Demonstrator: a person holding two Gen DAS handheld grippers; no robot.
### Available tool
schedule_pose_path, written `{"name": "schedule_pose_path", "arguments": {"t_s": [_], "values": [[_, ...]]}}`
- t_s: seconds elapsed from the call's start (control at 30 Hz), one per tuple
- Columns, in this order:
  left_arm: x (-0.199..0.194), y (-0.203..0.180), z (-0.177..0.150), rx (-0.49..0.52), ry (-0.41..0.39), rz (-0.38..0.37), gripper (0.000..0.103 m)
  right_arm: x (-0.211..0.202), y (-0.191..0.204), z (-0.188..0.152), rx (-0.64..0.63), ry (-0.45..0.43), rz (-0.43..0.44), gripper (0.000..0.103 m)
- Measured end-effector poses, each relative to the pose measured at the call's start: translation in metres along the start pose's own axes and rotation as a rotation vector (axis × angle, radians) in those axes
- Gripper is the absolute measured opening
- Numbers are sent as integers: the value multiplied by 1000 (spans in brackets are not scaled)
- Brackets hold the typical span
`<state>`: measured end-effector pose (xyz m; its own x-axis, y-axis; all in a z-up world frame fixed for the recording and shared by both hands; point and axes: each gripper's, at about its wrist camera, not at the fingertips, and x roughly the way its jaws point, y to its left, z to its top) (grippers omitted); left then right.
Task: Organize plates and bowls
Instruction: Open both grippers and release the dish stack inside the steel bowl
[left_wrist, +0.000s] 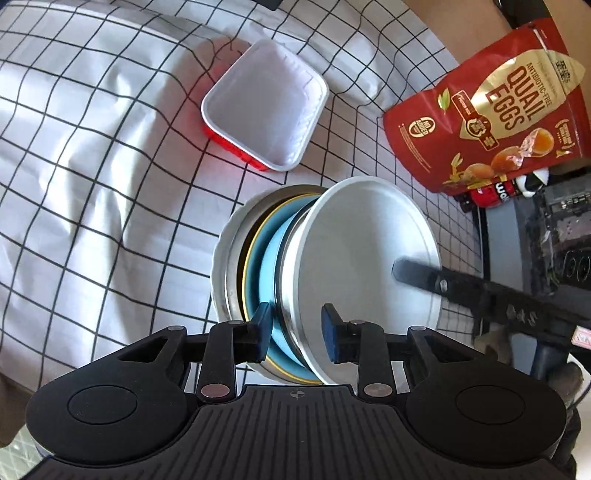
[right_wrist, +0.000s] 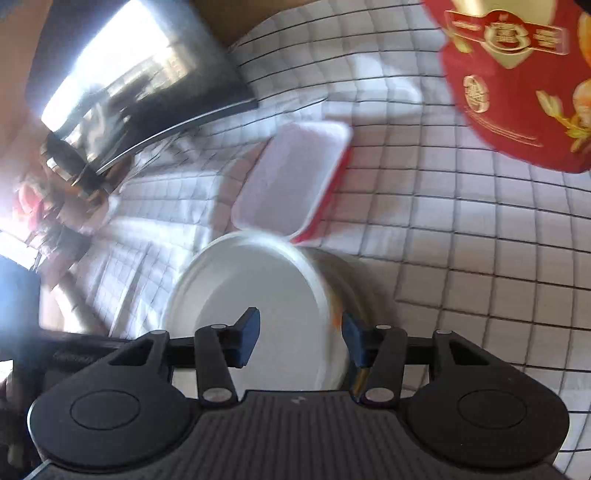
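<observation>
Left wrist view: white plate (left_wrist: 365, 266) tilts at twelve o'clock between the open left tongs (left_wrist: 295, 332); right tongs (right_wrist: 301, 339) open too.

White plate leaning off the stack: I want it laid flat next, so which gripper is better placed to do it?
Probably the right gripper: its fingers straddle the white plate rim. The left gripper straddles the blue bowl edge.

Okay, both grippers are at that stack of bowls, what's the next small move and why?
Probably lower the white plate flat onto the blue bowl: it is tilted up on the nested stack, with the left gripper straddling the stack's edge and the right gripper straddling the plate's rim.
</observation>
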<state>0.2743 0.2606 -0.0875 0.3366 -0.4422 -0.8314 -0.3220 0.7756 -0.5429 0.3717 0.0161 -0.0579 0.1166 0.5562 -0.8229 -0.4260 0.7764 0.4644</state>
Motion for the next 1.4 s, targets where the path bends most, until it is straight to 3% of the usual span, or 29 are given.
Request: {"name": "schedule_pose_path", "arguments": {"t_s": [0.2,0.33,0.47,0.6,0.87,1.1,1.4], "values": [[8,3,1,13,12,15,35,-5,15,-8,-74,2,-17,54],[2,5,4,10,34,-10,30,-3,4,-6,-40,10,-14,52],[-17,-1,4,19,2,-35,29,-4,-11,-3,3,15,-23,52],[-27,-7,4,26,-14,-72,29,-8,-16,0,22,20,27,50],[-18,3,6,-10,2,-14,28,-20,5,-5,-57,23,65,53],[-21,-7,3,32,2,-18,26,-18,-5,-8,-57,33,-9,51],[-29,-7,7,54,-14,13,25,-22,-18,-6,-26,22,-17,51]]}}
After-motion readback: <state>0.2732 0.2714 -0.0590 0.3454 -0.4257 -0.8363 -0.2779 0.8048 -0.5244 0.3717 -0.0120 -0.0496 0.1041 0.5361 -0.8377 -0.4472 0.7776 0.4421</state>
